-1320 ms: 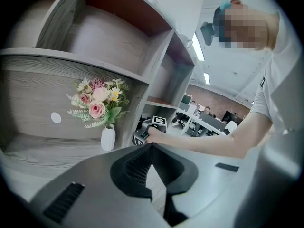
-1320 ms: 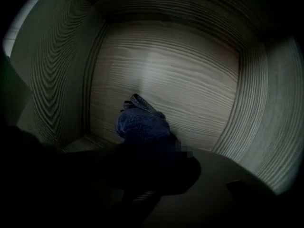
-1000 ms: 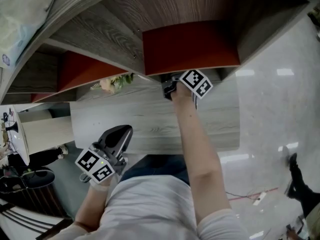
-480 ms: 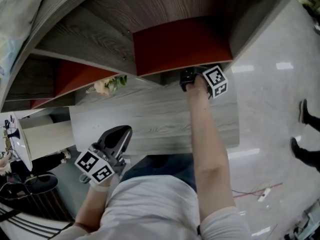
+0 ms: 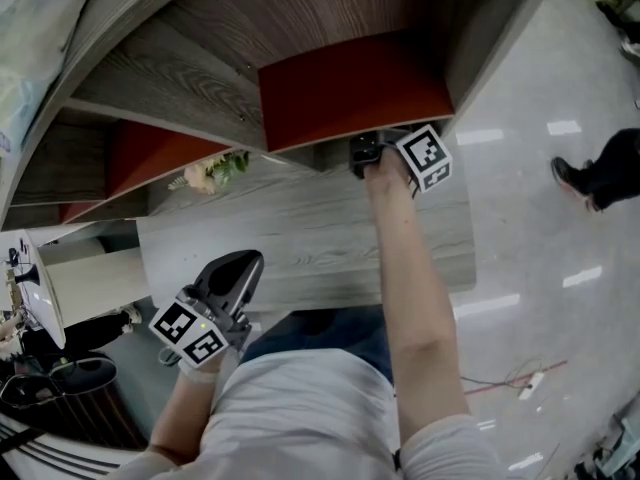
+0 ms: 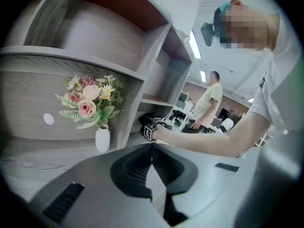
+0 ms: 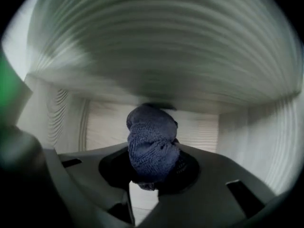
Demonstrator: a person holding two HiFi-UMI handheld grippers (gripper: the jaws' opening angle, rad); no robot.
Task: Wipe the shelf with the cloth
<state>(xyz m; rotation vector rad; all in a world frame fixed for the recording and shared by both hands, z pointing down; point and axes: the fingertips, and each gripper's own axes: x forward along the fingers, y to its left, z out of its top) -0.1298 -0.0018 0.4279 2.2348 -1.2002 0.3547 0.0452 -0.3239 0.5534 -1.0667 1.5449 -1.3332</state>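
A dark blue knitted cloth [image 7: 152, 146] is bunched between the jaws of my right gripper [image 7: 153, 163], which is shut on it. In the head view that gripper [image 5: 368, 154] reaches under the red panel [image 5: 350, 88] into a compartment of the grey wood shelf [image 5: 300, 233]; the cloth is hidden there. Inside, blurred grey shelf walls [image 7: 156, 46] surround the cloth. My left gripper [image 5: 232, 276] hangs low near the person's body, away from the shelf; its jaws [image 6: 152, 158] are shut with nothing between them.
A small white vase of pink and white flowers [image 6: 92, 106] stands on the shelf to the left [image 5: 215, 168]. A person in a yellow shirt [image 6: 209, 101] stands behind. Someone's shoe [image 5: 590, 173] is on the glossy floor at right.
My right gripper slid right along the shelf, then back slightly left, holding the cloth. The head view shifted. A passer-by's feet moved across the floor. The left gripper stayed still.
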